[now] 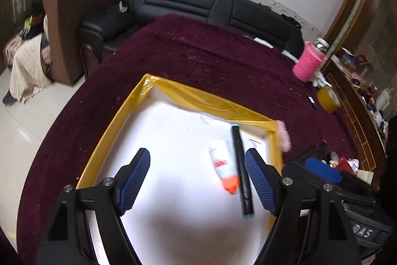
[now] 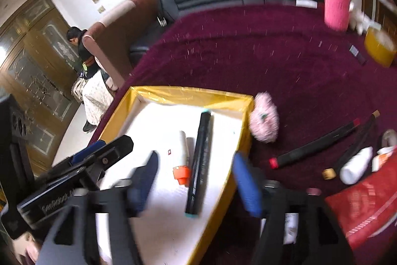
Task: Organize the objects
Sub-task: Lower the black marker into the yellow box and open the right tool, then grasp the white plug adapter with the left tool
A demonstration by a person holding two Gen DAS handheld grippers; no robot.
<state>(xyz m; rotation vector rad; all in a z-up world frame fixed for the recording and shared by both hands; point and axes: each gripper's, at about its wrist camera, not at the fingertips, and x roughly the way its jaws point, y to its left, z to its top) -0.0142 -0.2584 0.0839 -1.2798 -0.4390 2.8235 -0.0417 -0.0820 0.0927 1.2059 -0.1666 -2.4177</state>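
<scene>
A white box with a yellow rim [image 1: 104, 140] [image 2: 188, 92] sits on the dark red cloth. Inside it lie a black marker with teal ends [image 1: 240, 165] [image 2: 201, 160] and, touching it on the left, a white tube with an orange cap [image 1: 222, 160] [image 2: 184, 148]. My left gripper [image 1: 197, 153] hovers open over the box, with both items near its right finger and nothing pressed. My right gripper [image 2: 196, 157] is open too, straddling the box's right wall above the marker, and holds nothing.
Right of the box lie a pink fluffy ball [image 2: 264, 123], a red-capped black marker [image 2: 315, 145], a white bottle [image 2: 356, 163] and a red bag [image 2: 359, 210]. Farther back stand a pink knitted bottle [image 2: 336, 6] and a yellow tape roll [image 2: 379, 46]. A person sits beyond the sofa.
</scene>
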